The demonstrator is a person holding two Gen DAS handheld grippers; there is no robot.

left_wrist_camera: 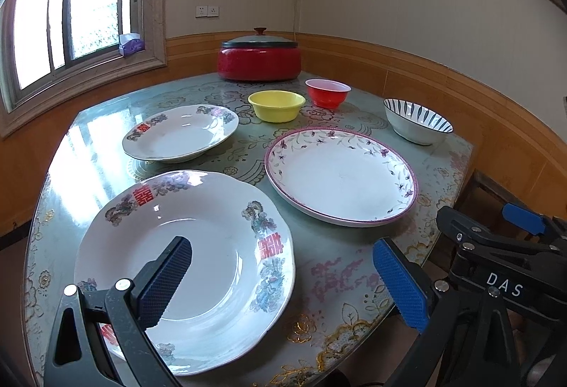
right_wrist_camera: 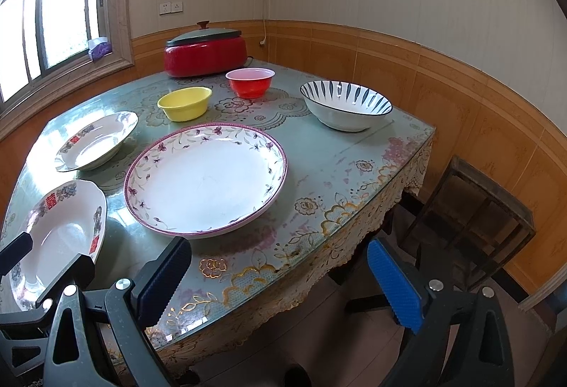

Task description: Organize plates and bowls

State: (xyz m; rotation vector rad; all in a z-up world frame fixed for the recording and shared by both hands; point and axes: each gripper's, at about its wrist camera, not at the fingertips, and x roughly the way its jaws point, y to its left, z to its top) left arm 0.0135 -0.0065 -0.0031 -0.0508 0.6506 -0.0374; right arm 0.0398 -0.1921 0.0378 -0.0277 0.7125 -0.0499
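Your left gripper (left_wrist_camera: 283,284) hangs wide open over the scalloped plate (left_wrist_camera: 212,266). Right gripper (right_wrist_camera: 280,284) also open, empty, nr the purple-rimmed plate (right_wrist_camera: 205,178).

Three plates and three bowls sit upright and empty on the table, none stacked, all apart. Nearest lies a scalloped white plate (left_wrist_camera: 184,270) with red characters and dragon motifs on its rim. Behind it rests a smaller plate (left_wrist_camera: 180,132) of the same pattern. To the right lies a round white plate (left_wrist_camera: 340,176) with a purple rim and small flowers. Farther back stand a yellow bowl (left_wrist_camera: 276,106), a red bowl (left_wrist_camera: 327,92) just beside it, and off to the right a white bowl (left_wrist_camera: 417,120) with dark blue stripes inside.
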